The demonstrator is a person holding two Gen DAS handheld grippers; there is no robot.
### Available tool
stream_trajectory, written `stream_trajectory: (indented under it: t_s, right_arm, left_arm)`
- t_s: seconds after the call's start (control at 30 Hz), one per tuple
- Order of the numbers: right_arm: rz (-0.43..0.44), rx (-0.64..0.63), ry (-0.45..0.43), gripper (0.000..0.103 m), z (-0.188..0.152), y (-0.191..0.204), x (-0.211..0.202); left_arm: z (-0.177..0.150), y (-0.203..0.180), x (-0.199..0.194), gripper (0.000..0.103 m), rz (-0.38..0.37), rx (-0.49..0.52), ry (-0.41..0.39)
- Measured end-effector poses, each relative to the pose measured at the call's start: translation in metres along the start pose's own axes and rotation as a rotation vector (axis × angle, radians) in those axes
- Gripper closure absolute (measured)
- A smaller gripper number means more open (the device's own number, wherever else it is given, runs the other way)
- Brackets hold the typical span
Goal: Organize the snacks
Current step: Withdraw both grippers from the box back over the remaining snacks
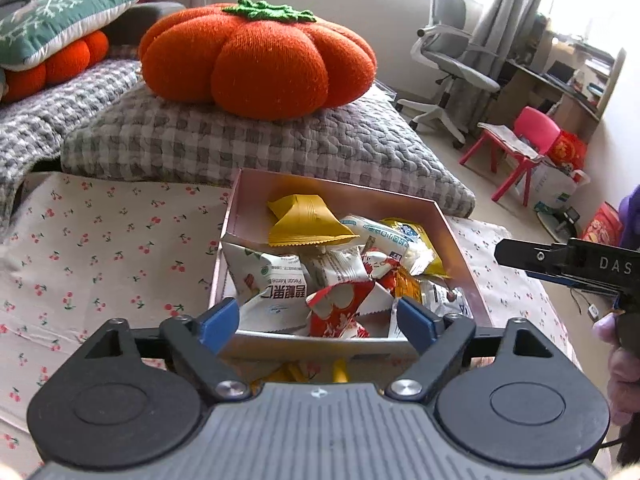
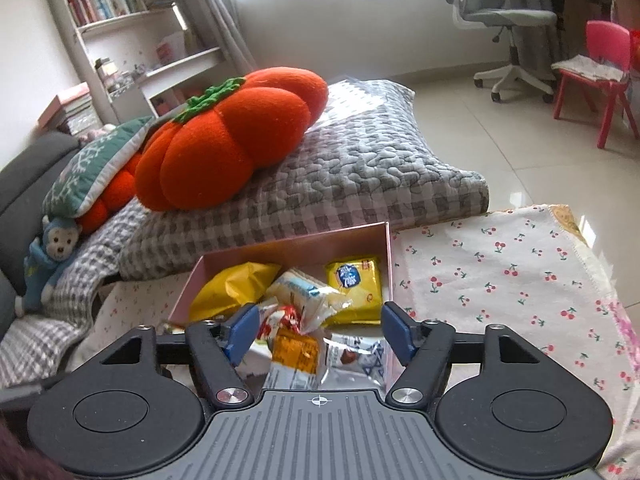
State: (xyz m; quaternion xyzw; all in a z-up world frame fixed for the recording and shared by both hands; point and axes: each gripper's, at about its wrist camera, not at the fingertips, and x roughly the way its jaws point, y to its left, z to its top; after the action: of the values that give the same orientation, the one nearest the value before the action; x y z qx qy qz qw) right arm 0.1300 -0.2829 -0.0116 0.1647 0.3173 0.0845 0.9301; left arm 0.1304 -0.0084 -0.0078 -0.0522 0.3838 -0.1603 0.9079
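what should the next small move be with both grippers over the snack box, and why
Probably lift both grippers clear of the pink box. The left gripper and right gripper both stand open with nothing pinched, and the snack packets lie loose inside the box. No packet shows on the cherry-print cloth, though something yellow lies just below the box's near wall, so look there next.

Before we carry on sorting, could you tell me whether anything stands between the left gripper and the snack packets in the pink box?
Nothing visible does. The left gripper is open, above the near wall of the pink box, and the snack packets lie uncovered just beyond its fingertips. The right gripper is off to the side, clear of the box.
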Motion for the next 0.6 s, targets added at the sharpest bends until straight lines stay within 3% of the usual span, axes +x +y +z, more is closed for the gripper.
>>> stream_trajectory:
  t_s: [0.23,0.6]
  right_arm:
    - [-0.013,-0.057,0.007,0.016,-0.014,-0.001,-0.019]
    - [-0.039,-0.146,0.032,0.011,-0.044,0.0,-0.042]
  left_arm:
    - [-0.009,0.006,-0.015,0.007,-0.003,0.06,-0.001]
    - [-0.036,0.019,-0.035,0.001,0.014,0.115,0.01]
